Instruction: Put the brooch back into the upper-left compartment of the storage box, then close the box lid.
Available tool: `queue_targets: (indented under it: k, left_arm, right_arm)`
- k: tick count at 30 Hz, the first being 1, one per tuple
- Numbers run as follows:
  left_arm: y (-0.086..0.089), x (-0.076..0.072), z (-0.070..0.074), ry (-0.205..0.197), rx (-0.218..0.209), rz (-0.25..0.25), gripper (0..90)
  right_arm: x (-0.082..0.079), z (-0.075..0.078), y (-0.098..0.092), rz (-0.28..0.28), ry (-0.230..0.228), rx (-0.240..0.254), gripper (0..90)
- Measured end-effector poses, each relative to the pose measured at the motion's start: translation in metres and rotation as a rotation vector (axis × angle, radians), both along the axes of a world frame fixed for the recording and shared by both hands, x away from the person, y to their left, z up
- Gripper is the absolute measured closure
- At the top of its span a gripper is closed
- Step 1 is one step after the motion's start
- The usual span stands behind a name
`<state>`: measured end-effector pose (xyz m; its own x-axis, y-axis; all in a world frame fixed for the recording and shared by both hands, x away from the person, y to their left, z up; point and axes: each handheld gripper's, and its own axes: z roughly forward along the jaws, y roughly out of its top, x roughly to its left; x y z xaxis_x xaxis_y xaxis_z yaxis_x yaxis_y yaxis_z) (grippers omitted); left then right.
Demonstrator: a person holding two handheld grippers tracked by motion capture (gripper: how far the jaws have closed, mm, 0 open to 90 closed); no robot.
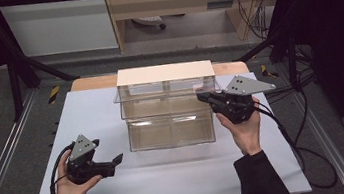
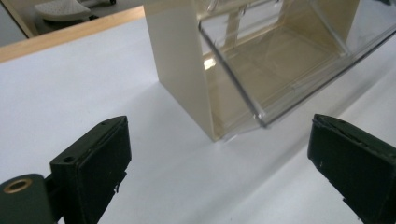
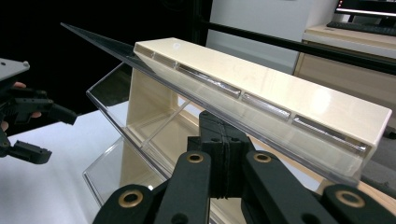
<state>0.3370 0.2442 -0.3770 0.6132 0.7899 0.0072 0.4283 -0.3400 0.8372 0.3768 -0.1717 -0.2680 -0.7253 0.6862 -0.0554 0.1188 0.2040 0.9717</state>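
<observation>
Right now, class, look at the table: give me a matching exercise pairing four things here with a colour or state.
Things:
1. left gripper
2. right gripper
3. upper clear bin
4. white table mat

States:
A. tilted open
B. jaws wide apart, holding nothing
C. lies flat under the cabinet
D. jaws shut at the bin's rim

Pairs: 1-B, 2-D, 3-A, 4-C

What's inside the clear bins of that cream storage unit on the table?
Nothing visible: the lower bin looks empty through its transparent front, and so does the upper bin of the cream storage unit. The upper bin's rear corners are hidden by reflections and the right tool.
</observation>
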Motion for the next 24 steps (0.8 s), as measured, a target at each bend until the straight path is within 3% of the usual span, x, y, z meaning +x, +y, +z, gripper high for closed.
queue_targets:
  k: [5, 24]
  left_arm:
    - [0.006, -0.004, -0.015, 0.026, 0.038, -0.004, 4.7]
    - [0.024, -0.008, -0.042, 0.054, 0.018, 0.03, 4.9]
  right_arm:
    - [-0.001, -0.002, 0.0, 0.002, 0.005, -0.007, 90.0]
    - [-0.009, -0.011, -0.002, 0.006, 0.037, -0.005, 90.0]
